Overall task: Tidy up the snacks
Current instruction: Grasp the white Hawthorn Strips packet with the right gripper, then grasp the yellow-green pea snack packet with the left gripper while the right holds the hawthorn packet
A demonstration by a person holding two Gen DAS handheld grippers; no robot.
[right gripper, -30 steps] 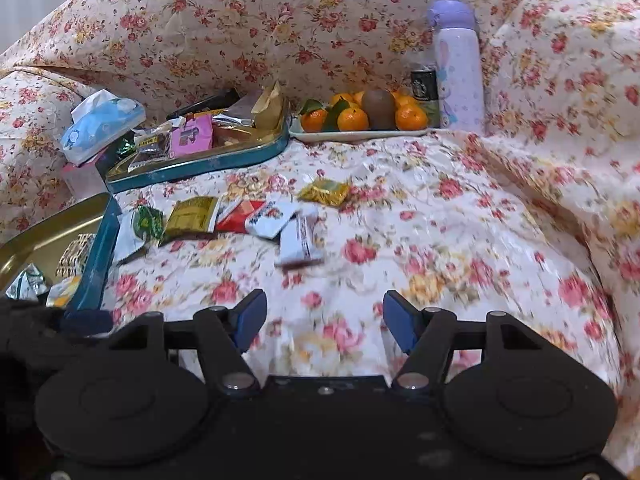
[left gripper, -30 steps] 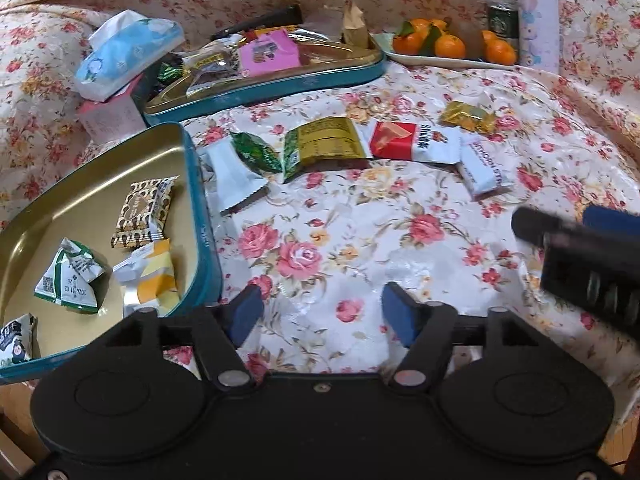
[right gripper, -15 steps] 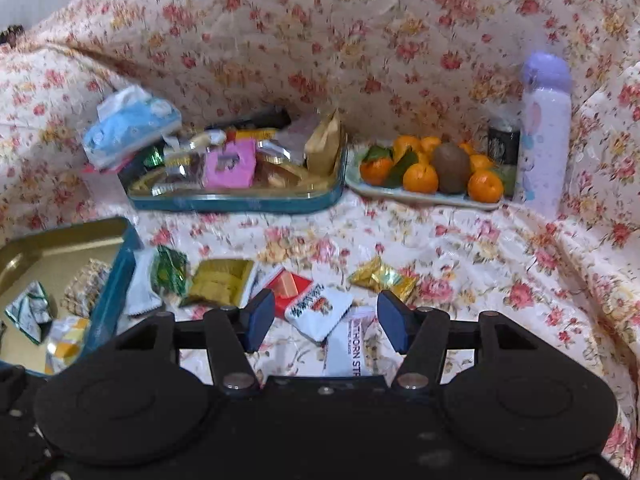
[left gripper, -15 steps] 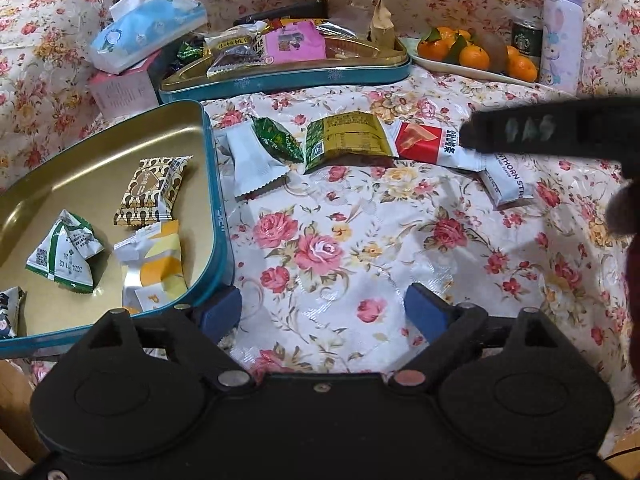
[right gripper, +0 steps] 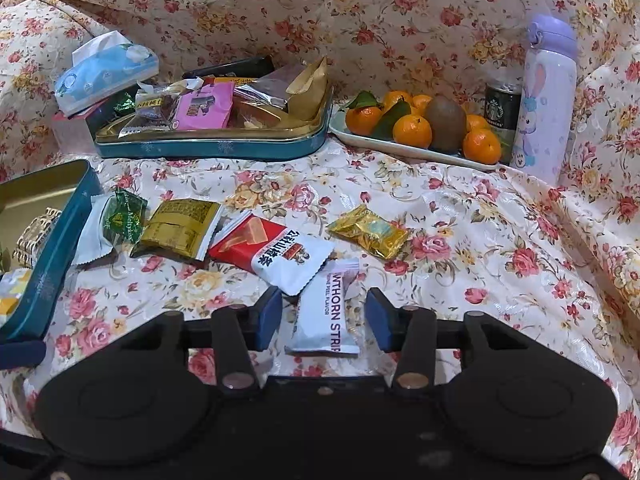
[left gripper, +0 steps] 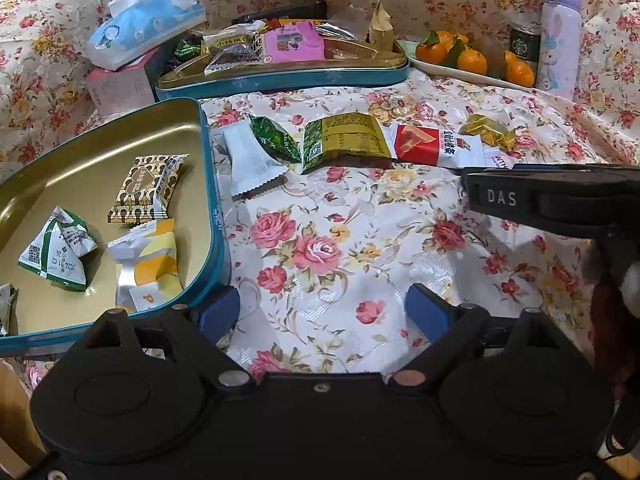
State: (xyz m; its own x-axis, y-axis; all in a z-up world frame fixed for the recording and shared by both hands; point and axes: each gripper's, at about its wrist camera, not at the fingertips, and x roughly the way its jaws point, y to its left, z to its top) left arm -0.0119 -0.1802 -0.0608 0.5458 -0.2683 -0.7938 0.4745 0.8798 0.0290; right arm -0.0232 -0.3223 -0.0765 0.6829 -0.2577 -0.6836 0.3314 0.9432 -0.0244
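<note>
- Left wrist view: the left gripper (left gripper: 322,314) hangs over the rose-patterned tablecloth (left gripper: 332,248) with its blue pads spread wide and only bare cloth between them.
- To its left lies the teal tin with a gold inside (left gripper: 214,216); in it sit a brown-and-cream patterned packet (left gripper: 146,188), a white-and-green pyramid pouch (left gripper: 58,250) and a white-and-yellow wrapper (left gripper: 150,268).
- Beyond the tin, loose snacks lie in a row on the cloth: a plain white sachet (left gripper: 250,160), a dark green candy (left gripper: 274,140), an olive-gold packet (left gripper: 344,140) and a red-and-white packet (left gripper: 436,146).
- The right gripper's black body crosses the right edge.
- Right wrist view: the right gripper (right gripper: 324,320) is low over the cloth, jaws closing. A white bar wrapper printed "HAWTHORN STRIP" (right gripper: 328,312) lies between the blue pads, which stand clear of it on both sides.
- Just beyond it lie the red-and-white packet and a crinkled gold foil candy (right gripper: 370,230).
- Farther back, a second teal tin heaped with snacks (right gripper: 216,146), a white plate of mandarins (right gripper: 412,148) and a lilac bottle (right gripper: 546,96).
</note>
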